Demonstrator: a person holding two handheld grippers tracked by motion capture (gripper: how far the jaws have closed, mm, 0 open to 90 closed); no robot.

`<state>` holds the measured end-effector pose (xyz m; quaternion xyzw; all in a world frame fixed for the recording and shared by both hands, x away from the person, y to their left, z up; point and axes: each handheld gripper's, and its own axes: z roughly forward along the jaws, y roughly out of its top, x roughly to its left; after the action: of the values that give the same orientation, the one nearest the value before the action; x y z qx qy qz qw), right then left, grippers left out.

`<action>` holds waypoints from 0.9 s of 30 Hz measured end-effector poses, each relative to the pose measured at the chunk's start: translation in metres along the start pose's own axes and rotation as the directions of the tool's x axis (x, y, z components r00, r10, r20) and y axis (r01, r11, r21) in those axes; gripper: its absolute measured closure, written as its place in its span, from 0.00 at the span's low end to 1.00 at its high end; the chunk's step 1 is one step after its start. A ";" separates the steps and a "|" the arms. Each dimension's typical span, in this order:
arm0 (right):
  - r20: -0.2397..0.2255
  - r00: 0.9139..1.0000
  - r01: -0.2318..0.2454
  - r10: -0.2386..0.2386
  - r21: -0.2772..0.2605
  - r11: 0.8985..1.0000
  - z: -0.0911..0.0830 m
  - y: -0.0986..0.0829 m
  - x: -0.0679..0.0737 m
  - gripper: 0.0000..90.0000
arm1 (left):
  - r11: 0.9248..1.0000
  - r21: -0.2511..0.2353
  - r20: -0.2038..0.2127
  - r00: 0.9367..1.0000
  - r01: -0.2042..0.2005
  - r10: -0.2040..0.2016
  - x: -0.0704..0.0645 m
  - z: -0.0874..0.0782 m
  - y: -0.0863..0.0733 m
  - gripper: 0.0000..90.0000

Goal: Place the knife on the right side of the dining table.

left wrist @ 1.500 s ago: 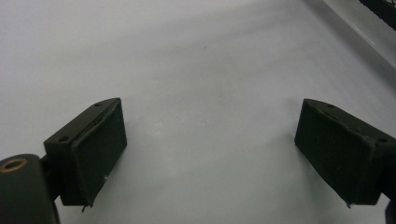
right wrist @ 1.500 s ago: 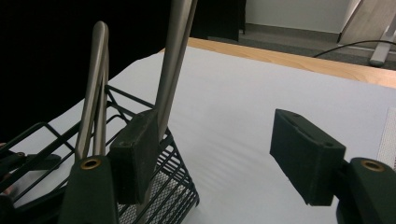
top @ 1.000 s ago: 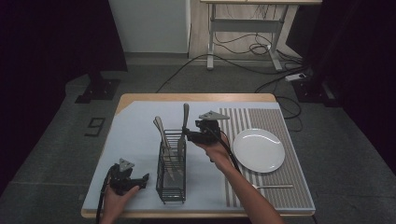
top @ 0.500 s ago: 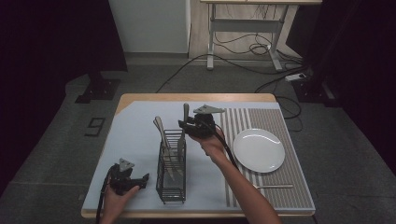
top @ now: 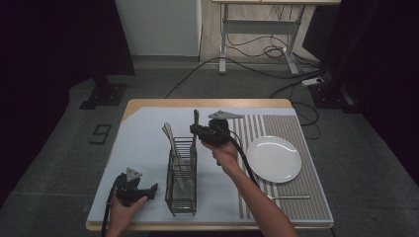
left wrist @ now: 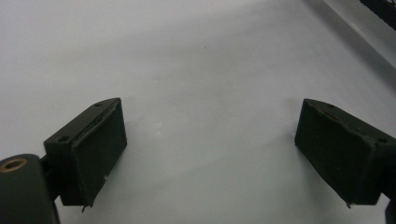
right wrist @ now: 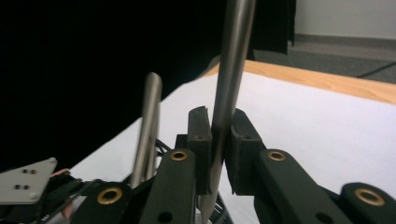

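Observation:
A black wire cutlery basket (top: 181, 183) stands on the pale blue mat, with two utensil handles (top: 170, 136) leaning out of it. My right gripper (top: 196, 131) hovers above the basket's far end, shut on a metal utensil (top: 195, 121) held upright. In the right gripper view the jaws pinch that utensil's steel handle (right wrist: 232, 70), and another handle (right wrist: 148, 121) rises to its left. My left gripper (top: 149, 190) rests on the mat left of the basket, open and empty; its two pads (left wrist: 100, 142) stand wide apart over bare mat.
A white plate (top: 273, 158) lies on the striped placemat (top: 296, 128) at the right, with a piece of cutlery (top: 290, 197) near the front edge. The basket's corner (left wrist: 380, 7) shows at the top right of the left gripper view. Cables run across the floor beyond the table.
My right gripper has carried the utensil leftward, from beside the plate's side to above the basket's far end. The left gripper has stayed in place.

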<state>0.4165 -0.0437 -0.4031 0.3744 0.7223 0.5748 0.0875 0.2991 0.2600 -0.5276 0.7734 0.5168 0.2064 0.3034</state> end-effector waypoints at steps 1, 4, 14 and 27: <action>-0.002 1.000 0.008 -0.008 -0.007 1.000 -0.001 0.001 0.002 0.91 | 1.000 0.000 0.000 1.000 0.000 0.000 0.000 0.000 0.000 0.09; 0.008 0.999 0.032 -0.031 -0.021 0.999 -0.006 0.002 0.005 0.92 | 1.000 0.000 0.000 1.000 0.000 0.000 0.000 0.000 0.000 0.09; -0.025 0.999 0.029 -0.030 -0.051 0.998 -0.029 0.004 0.004 0.92 | 1.000 -0.001 -0.001 1.000 0.000 0.000 0.000 0.000 0.000 0.09; -0.047 0.999 -0.015 0.005 -0.204 0.979 -0.071 0.020 -0.002 0.92 | 1.000 -0.001 -0.001 1.000 -0.001 0.001 0.000 0.000 0.000 0.09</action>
<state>0.3873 -0.0978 -0.3627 0.3536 0.6595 0.6549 0.1058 0.2990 0.2599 -0.5276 0.7734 0.5166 0.2071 0.3035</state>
